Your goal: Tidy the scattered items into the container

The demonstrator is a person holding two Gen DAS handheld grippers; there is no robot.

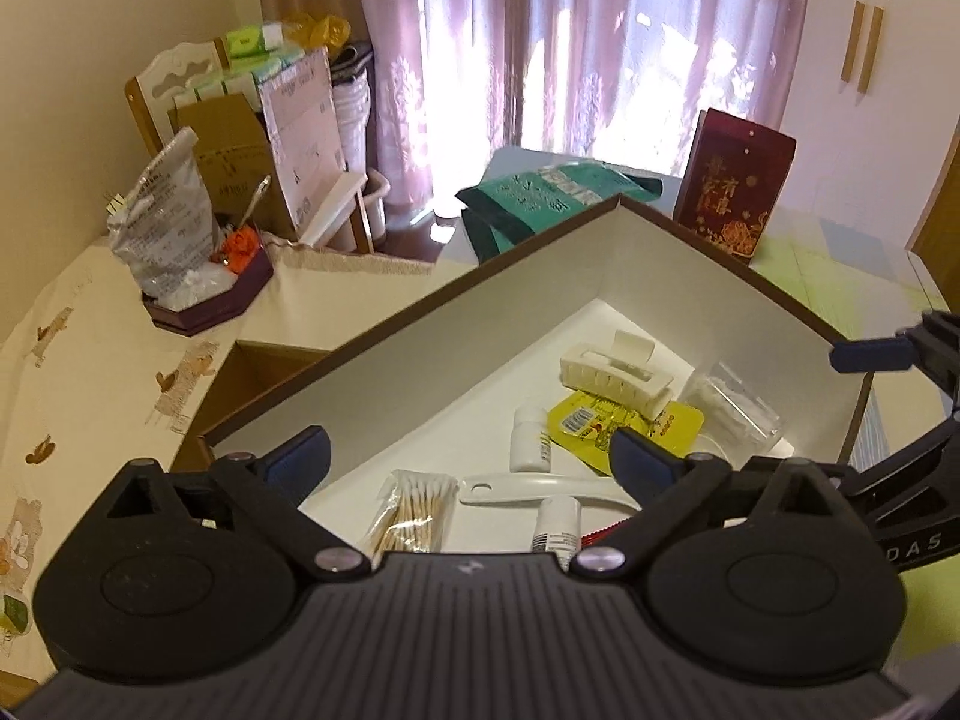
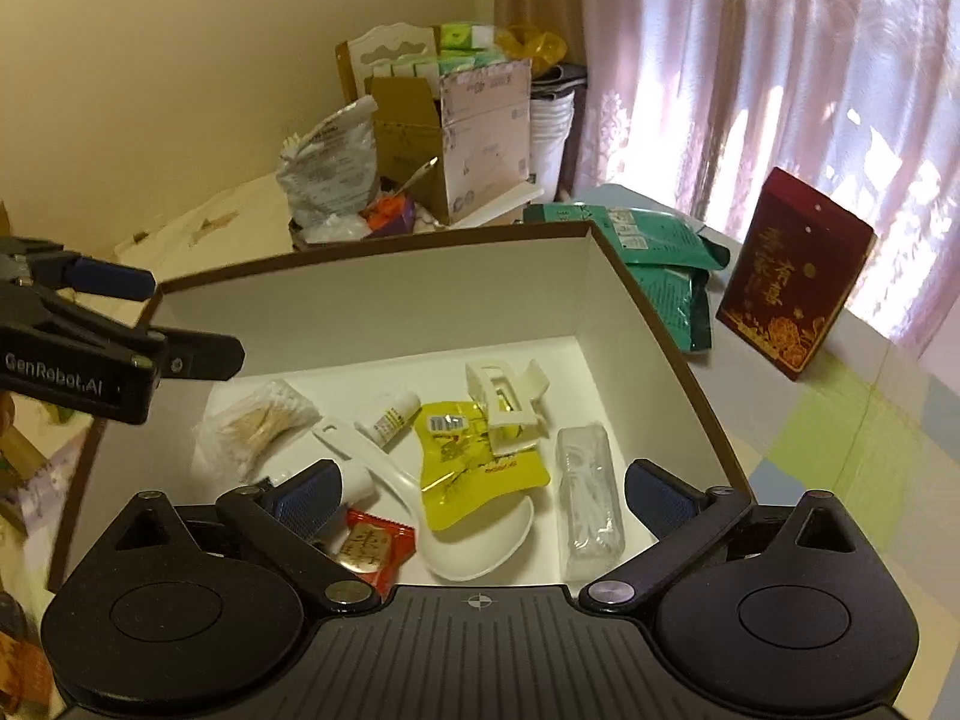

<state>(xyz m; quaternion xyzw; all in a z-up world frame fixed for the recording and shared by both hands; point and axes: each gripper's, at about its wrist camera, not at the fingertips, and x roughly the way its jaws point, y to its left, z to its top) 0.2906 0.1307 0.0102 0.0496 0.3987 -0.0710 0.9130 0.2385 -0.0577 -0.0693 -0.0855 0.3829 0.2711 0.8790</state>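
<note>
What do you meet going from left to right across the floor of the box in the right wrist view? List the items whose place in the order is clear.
Bag of cotton swabs → small white tube → yellow pouch → clear packet.

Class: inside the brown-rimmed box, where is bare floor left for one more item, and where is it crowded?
Bare floor lies along the back wall of the brown-rimmed white cardboard box, behind the cream plastic hair claw and small white tube. The front is crowded: yellow foil pouch, white plastic spoon, clear packet.
</note>
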